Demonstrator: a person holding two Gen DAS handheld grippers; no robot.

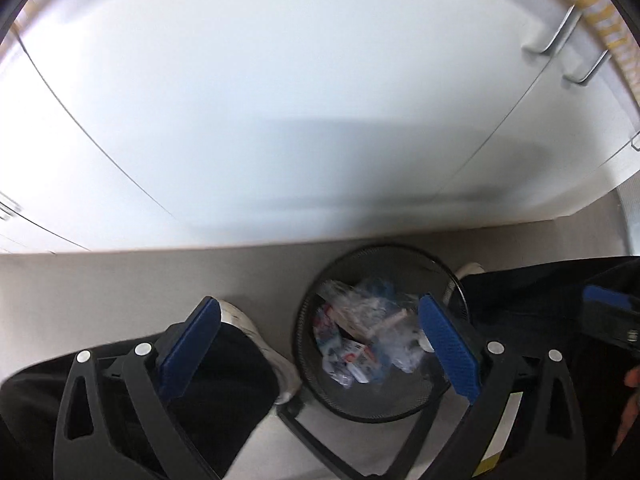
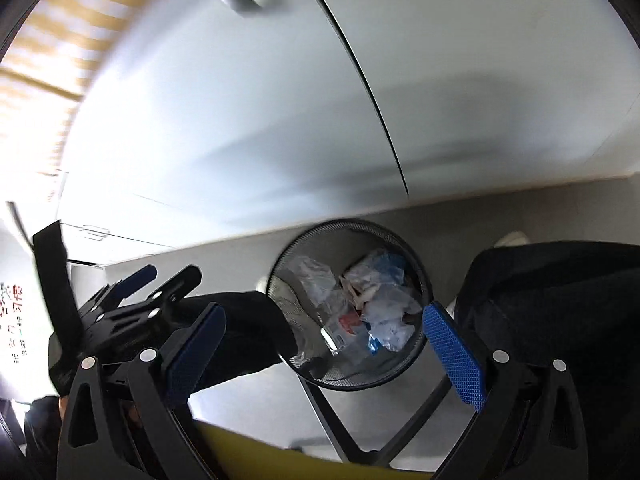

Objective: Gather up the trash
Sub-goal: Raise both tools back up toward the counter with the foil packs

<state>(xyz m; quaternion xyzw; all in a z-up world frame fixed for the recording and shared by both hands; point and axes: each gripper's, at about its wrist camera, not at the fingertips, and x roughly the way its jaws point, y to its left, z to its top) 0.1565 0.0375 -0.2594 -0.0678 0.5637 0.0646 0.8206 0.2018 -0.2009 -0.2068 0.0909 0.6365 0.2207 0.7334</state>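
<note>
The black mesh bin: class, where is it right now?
The black mesh bin stands on the grey floor by the white cabinets, low and right of centre in both wrist views, between the person's shoes.

White cabinet doors [image 1: 260,100] with metal handles [image 1: 552,36] above grey floor [image 1: 120,280].

White cabinet doors [image 1: 280,100] with metal handles [image 1: 554,36]; grey floor [image 1: 120,280]; slatted blind [image 2: 60,40] brightly backlit.

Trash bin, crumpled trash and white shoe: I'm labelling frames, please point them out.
trash bin [image 2: 416,254], right wrist view, mesh rim
crumpled trash [image 2: 386,316], right wrist view, clear plastic
white shoe [image 1: 240,316], left wrist view, toe
</note>
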